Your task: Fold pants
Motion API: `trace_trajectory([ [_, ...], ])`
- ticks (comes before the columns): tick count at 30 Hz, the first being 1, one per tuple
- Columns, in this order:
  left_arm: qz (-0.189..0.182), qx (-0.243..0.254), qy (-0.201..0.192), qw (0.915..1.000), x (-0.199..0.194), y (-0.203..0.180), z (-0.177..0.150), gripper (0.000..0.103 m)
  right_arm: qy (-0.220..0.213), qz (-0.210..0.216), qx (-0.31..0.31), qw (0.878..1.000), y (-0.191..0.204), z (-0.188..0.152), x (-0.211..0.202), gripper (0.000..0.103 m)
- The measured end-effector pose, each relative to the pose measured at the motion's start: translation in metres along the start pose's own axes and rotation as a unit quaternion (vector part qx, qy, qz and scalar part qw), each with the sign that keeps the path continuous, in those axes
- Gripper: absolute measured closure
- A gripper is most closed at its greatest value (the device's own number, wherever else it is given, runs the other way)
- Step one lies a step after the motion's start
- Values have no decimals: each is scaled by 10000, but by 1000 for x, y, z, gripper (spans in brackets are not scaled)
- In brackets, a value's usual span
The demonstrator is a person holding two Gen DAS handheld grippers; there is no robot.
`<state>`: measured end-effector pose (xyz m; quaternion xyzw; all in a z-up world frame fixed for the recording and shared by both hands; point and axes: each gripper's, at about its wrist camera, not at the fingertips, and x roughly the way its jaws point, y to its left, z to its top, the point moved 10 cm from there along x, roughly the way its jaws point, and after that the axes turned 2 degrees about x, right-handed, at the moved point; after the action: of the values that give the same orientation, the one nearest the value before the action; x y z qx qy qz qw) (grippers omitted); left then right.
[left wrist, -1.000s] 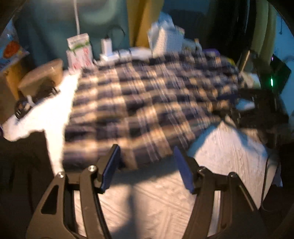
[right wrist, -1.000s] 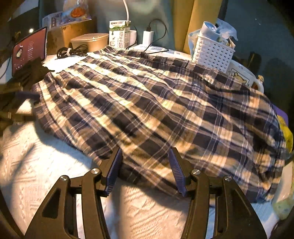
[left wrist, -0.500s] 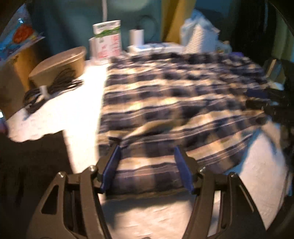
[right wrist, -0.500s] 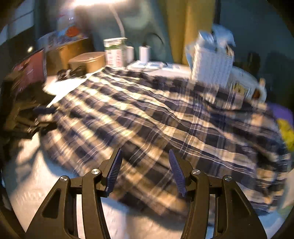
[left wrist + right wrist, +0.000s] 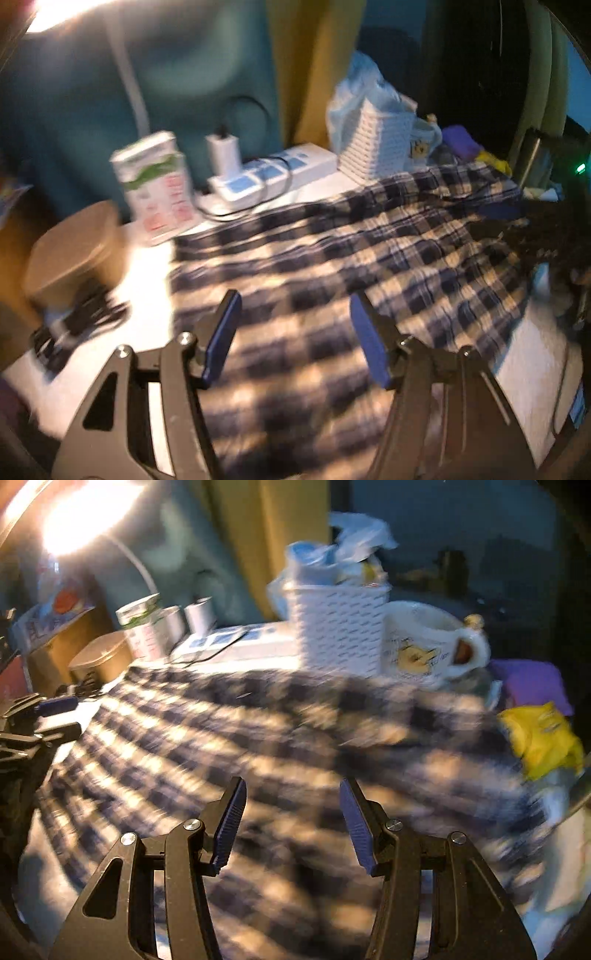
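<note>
The plaid pants [image 5: 369, 251] lie spread flat across the white surface [image 5: 532, 354], their navy and cream checks filling the middle of both views.

The left claw [image 5: 295, 328] hangs over the near part of the pants with its blue-padded fingers [image 5: 221, 336] wide apart and nothing between them. Motion blur hides whether the finger tips touch the cloth.

The right claw [image 5: 291, 812] is likewise spread wide over the pants [image 5: 258, 746], with its ribbed blue pads [image 5: 231, 823] gripping nothing. This view is also smeared, so contact with the fabric cannot be told. At the left edge of the right wrist view the left claw [image 5: 44, 716] shows as a dark shape by the pants' far side.

Behind the pants, along the back of the surface, stand a milk carton [image 5: 155, 184], a white power strip [image 5: 273, 173] with a charger [image 5: 223, 153] plugged into it, a white woven basket [image 5: 340, 627] holding plastic bags, and a cartoon-printed mug [image 5: 428, 642]. A tan lidded container [image 5: 74, 251] sits to the left with a coiled black cable [image 5: 77, 321] before it. A yellow packet [image 5: 539, 738] and a purple item [image 5: 532, 683] lie just beside the pants' right end.
</note>
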<state>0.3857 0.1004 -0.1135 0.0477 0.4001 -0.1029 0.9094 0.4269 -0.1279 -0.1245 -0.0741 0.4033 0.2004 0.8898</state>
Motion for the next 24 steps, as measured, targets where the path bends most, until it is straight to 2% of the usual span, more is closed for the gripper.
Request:
trace_trajectory([
  [3,85,105,261,9996,41,0,5,41,93,-374,-116,9992,-25,11,11,48],
  [6,250,-35,581,9980,72,13,-6,41,405,-389,-66,9984,-42,15,32,51],
  [7,127,-172,527,9984,73,16,-8,41,494,-407,-95,9979,-44,15,39,51],
  [10,165,-213,505,9984,68,24,-13,41,900,-430,-219,9948,-45,13,69,51],
  [16,125,-375,490,9980,65,33,-16,41,1023,-420,-78,9938,-48,34,80,51],
  [18,193,-442,478,9977,61,37,-15,41,822,-442,110,9956,-46,44,66,51],
  [20,199,-473,387,9979,54,42,-5,41,476,-263,-18,9985,-26,53,50,51],
  [21,235,-471,331,9981,50,44,2,41,303,-153,-139,9993,-11,58,45,55],
  [22,271,-472,296,9981,49,46,7,41,247,-92,-235,9994,0,61,45,64],
  [24,311,-481,264,9980,49,46,17,41,297,49,-396,9988,24,66,56,75],
])
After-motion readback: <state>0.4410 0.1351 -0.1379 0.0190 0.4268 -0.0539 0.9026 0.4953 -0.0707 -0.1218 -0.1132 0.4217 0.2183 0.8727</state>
